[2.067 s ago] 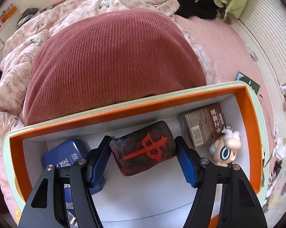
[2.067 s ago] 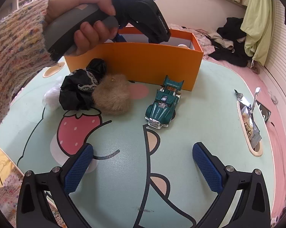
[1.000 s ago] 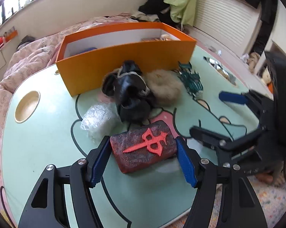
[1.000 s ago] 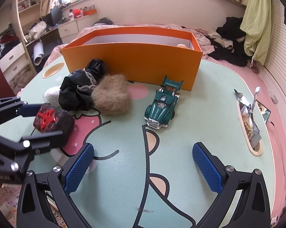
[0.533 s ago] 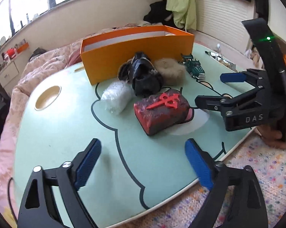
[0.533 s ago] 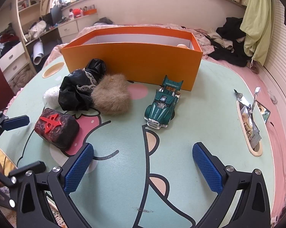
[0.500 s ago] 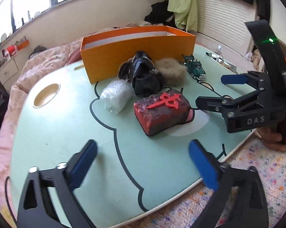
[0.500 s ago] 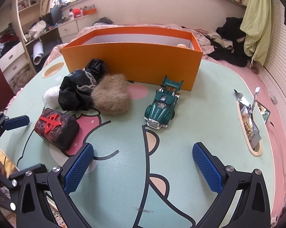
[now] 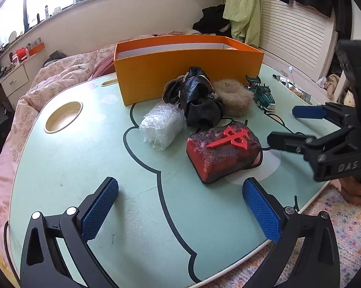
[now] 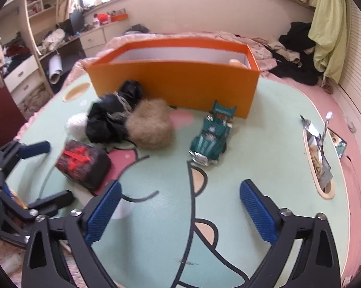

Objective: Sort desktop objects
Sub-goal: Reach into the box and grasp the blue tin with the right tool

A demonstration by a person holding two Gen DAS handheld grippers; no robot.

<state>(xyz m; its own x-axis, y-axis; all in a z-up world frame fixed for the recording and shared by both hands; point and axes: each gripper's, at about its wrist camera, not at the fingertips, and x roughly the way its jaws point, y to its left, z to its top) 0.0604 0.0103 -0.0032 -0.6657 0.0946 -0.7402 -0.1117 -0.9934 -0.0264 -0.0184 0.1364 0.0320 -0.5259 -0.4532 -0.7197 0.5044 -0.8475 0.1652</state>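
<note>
Both claws, left claw [image 9: 180, 213] and right claw [image 10: 180, 213], hover spread and empty over the table [image 9: 60, 168], the red-marked block [image 9: 223, 152] lying before the orange box [image 9: 187, 72], apparently awaiting pickup.

Place: I see a home bedroom | bed quilt [image 9: 60, 72] | hung clothes [image 10: 327, 24] | drawers [image 10: 24, 76] | cartoon table [image 9: 84, 156]
</note>
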